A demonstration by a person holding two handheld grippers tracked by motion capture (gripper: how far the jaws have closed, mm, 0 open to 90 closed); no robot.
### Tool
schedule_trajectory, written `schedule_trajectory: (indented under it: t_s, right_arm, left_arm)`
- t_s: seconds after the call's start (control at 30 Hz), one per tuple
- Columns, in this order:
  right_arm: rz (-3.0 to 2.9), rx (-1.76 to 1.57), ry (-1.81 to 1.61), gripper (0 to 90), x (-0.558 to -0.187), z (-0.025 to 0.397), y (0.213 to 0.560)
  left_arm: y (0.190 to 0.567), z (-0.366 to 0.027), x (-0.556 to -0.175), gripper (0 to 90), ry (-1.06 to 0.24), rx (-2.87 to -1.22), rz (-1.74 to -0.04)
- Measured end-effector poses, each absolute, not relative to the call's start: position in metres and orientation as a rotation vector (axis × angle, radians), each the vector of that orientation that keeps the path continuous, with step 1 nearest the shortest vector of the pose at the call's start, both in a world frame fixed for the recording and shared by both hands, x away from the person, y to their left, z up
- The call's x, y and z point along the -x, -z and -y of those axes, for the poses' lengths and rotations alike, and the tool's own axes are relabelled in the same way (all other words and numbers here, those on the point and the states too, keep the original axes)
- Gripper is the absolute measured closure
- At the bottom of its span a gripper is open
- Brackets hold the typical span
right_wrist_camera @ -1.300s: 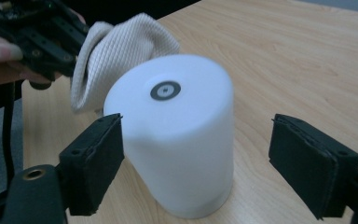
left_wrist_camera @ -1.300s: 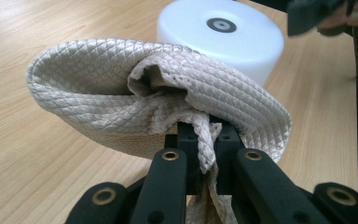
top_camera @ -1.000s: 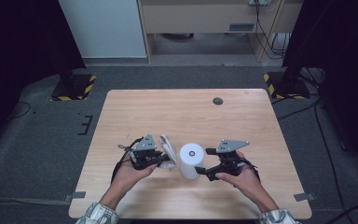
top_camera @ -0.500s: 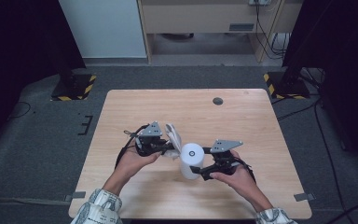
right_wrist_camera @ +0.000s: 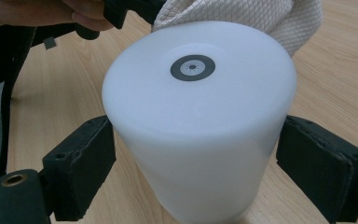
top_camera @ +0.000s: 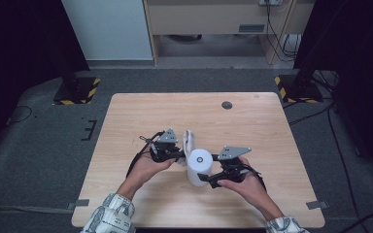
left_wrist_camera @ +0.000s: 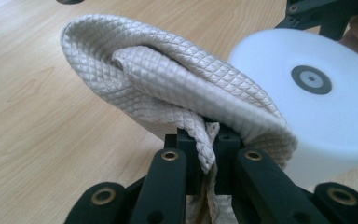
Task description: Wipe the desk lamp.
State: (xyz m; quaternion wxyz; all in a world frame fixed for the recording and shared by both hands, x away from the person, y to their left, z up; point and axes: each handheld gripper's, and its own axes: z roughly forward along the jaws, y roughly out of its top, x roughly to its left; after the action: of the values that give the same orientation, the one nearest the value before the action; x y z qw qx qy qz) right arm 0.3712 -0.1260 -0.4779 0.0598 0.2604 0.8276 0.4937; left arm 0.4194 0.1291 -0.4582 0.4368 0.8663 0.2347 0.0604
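The left tool (top_camera: 178, 154) has come up and in against the white cylinder (top_camera: 200, 167) since a second ago: earlier it lay lower and to the cylinder's left with the quilted cloth (top_camera: 189, 141) trailing beside it, and now the cloth is raised to the cylinder's top rim. In the left gripper view its two black jaws are pressed together on a bunched fold of the cloth (left_wrist_camera: 177, 93), which arches over and touches the upper side of the cylinder (left_wrist_camera: 317, 102). The right tool (top_camera: 209, 178) has shifted slightly toward the person along with the cylinder; in the right gripper view its pads (right_wrist_camera: 81, 165) sit against both flanks of the cylinder (right_wrist_camera: 198, 126), so it looks clamped on it, steadying it upright on the counter (top_camera: 141, 111). I judge that wiping the cylinder is now under way or about to start, with the top face and its dark ring mark (right_wrist_camera: 192, 67) the likely next surface.

The work sits in the near half of the counter, roughly centred. There is wide bare wood to the far side and to both sides; only a small dark round spot (top_camera: 227, 105) lies near the far edge. The near edge is closer, just behind the person's hands, so room to pull back is the tightest
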Motion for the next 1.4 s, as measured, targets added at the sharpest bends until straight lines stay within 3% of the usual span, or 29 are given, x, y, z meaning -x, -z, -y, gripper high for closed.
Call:
schedule_trajectory:
  t_s: [0.47, 0.8, 1.4]
  right_arm:
    - [-2.505, -0.786, -1.486, 11.9, -0.372, 0.125, 0.478]
    - [-2.504, -0.791, -1.479, 11.8, -0.372, 0.125, 0.478]
    - [-2.526, -0.765, -1.475, 12.1, -0.369, 0.124, 0.478]
  left_arm:
    - [0.482, -0.120, -0.419, 85.2, -0.164, -2.245, -0.600]
    - [0.467, -0.119, -0.426, 85.2, -0.162, -2.168, -0.601]
    - [0.484, -0.124, -0.413, 85.3, -0.159, -2.247, -0.602]
